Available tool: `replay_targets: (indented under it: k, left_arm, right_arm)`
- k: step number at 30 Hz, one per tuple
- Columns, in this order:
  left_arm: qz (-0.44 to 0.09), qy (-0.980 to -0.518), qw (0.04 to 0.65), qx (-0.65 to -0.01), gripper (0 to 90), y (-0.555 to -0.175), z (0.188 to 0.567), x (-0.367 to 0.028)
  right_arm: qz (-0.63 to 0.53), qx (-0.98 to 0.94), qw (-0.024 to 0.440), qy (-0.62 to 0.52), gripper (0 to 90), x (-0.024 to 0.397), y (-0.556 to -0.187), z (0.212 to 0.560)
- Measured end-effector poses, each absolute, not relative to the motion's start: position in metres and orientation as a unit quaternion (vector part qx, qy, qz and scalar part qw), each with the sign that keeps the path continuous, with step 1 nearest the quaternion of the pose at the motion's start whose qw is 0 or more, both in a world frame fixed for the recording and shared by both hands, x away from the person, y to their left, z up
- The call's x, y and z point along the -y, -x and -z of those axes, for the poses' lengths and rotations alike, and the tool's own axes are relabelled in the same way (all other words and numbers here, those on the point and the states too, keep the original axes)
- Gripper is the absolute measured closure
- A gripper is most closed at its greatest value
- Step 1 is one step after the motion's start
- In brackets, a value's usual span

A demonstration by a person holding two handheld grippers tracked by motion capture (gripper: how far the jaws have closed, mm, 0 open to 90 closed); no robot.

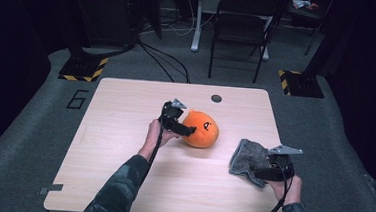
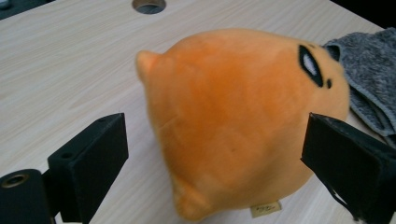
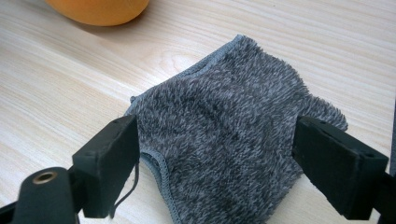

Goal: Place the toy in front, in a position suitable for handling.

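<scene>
High view looks down; gripper views sit close, sharing the orange plush (image 2: 243, 126).

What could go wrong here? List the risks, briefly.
1. The left gripper has its jaws open around the round orange plush toy; closing on that soft bulge could squeeze it out sideways.
2. The right gripper straddles the folded grey cloth; the jaws might pinch only the top layer, so it unfolds on lifting.
</scene>
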State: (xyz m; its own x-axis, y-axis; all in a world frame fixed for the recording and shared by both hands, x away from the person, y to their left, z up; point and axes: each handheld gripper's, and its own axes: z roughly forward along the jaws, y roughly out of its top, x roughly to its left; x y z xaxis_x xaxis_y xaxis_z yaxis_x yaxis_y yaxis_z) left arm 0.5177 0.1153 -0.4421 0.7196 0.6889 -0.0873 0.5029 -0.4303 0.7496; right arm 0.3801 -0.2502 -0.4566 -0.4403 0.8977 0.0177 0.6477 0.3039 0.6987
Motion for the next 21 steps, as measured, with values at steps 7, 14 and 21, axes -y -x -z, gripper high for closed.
replay_targets:
  k: [7,14,21]
  left_arm:
    - [-0.107,-0.856,0.374,-0.342,19.3,-0.523,0.455,-0.095]
    - [-0.122,-0.855,0.370,-0.341,49.9,-0.517,0.460,-0.090]
    - [-0.136,-0.847,0.387,-0.339,65.8,-0.507,0.459,-0.092]
  right_arm:
    - [-0.326,-0.782,0.196,-0.494,14.4,0.253,-0.380,0.456]
    - [-0.324,-0.780,0.192,-0.501,14.8,0.252,-0.382,0.458]
    - [-0.326,-0.783,0.194,-0.493,15.0,0.250,-0.382,0.456]
